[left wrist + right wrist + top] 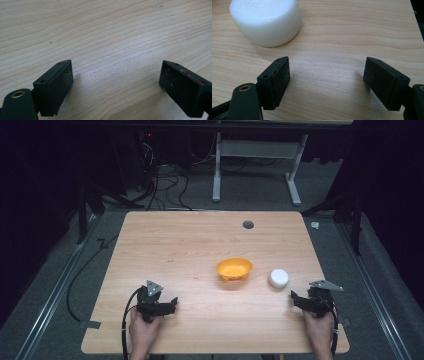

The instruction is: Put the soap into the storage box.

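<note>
Wooden table (190, 245) spreads out ahead of me in the high view, with my left gripper (170, 306) and right gripper (296, 299) both low near the front edge, well apart from each other. An orange bowl (234, 269) sits ahead and between them, nearer my right jaws, and a white jar (278, 278) stands just beside the bowl, a little ahead of my right jaws and to their left. The far half of the board is bare, apart from a small dark hole (248, 225) near the back edge. My right gripper sits close to the table's right edge.

From the left gripper view, my left gripper (116, 75) has its jaws spread wide, nothing between them, with bare wood grain ahead and to both sides.

From the right gripper view, my right gripper (326, 72) also has its jaws wide and empty. The white jar (265, 21) stands ahead of my left jaw, apart from it. The table's edge shows at the far right, beyond my right jaw.
</note>
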The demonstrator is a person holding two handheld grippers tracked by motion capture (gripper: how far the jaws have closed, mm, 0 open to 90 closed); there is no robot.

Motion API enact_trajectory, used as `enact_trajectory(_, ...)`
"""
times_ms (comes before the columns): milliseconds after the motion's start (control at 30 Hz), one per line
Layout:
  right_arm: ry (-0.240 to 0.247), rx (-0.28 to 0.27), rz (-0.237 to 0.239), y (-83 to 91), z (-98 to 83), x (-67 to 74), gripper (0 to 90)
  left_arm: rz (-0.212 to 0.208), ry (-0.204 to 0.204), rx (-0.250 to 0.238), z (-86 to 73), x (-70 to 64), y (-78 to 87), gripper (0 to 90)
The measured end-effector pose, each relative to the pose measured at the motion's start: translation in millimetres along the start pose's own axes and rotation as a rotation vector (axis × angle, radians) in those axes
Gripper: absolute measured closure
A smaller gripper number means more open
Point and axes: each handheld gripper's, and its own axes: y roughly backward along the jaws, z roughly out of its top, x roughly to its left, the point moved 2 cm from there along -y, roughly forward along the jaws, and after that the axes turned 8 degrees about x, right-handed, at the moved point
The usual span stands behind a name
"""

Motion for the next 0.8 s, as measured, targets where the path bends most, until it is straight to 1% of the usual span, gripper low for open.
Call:
enact_trajectory(500, 0.000, 0.000, 0.004, -0.1, 0.1, -0.1, 22.1, 0.003, 0.001, 0.000, 0.1, 0.2, 0.0, 12.3)
enact_trajectory(800, 0.012, 0.000, 0.014, -0.4, 0.7, -1.0, 22.0, 0.002, 0.003, 0.000, 0.1, 0.1, 0.0, 12.3)
